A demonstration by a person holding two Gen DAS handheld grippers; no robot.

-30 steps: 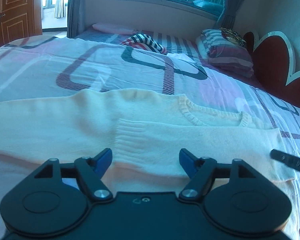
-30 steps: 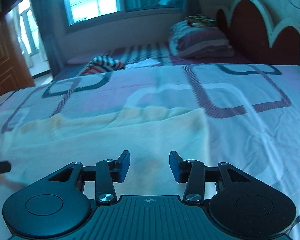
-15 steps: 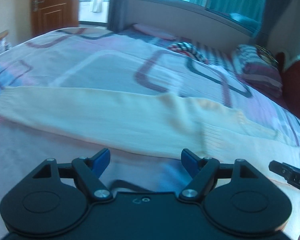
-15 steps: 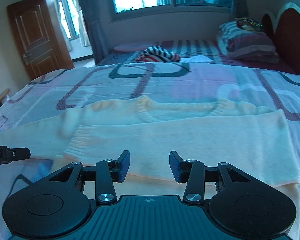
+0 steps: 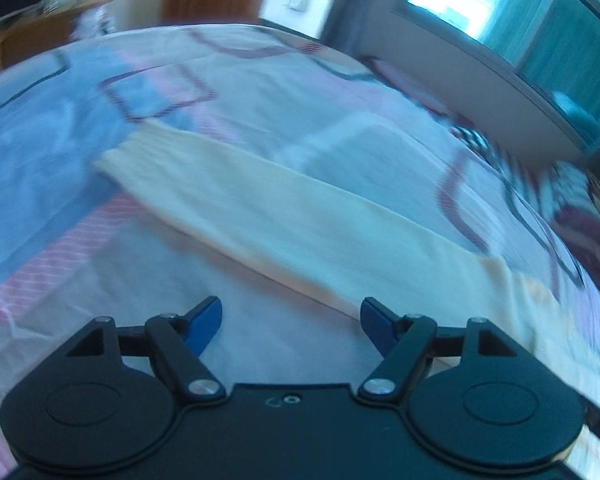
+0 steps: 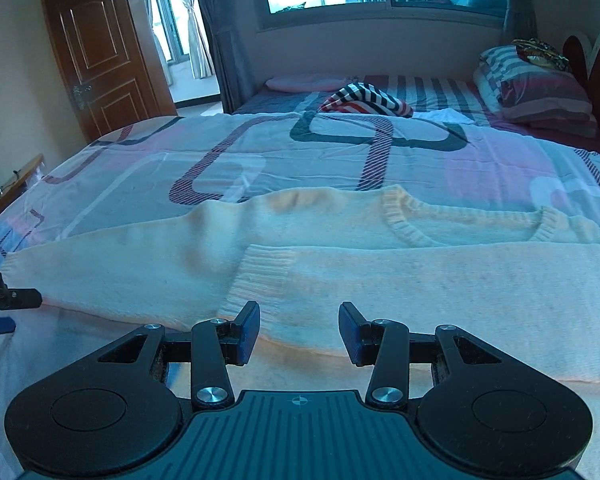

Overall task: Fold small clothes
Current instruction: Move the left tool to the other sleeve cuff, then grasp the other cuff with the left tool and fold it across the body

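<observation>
A cream knit sweater (image 6: pixel 440 280) lies flat on the bed, neckline away from me. One sleeve is folded across the body, its ribbed cuff (image 6: pixel 260 276) near the middle. The other sleeve (image 5: pixel 260 208) stretches out to the left and ends in a cuff (image 5: pixel 128 156). My left gripper (image 5: pixel 290 320) hovers over bare sheet just short of that sleeve; its jaws are closing with nothing between them. In the right wrist view it shows at the far left edge (image 6: pixel 8 300). My right gripper (image 6: pixel 299 332) is open and empty above the sweater's near edge, by the folded cuff.
The patterned bedspread (image 6: pixel 260 152) covers the bed. A striped garment (image 6: pixel 368 100) and striped pillows (image 6: pixel 540 96) lie at the far end, by a red headboard (image 6: pixel 580 52). A wooden door (image 6: pixel 100 52) and a low wooden table (image 6: pixel 8 188) are on the left.
Both grippers have moved left. The left went from the sweater's body out along the stretched sleeve and rolled. The right went from the right side to the folded cuff.
</observation>
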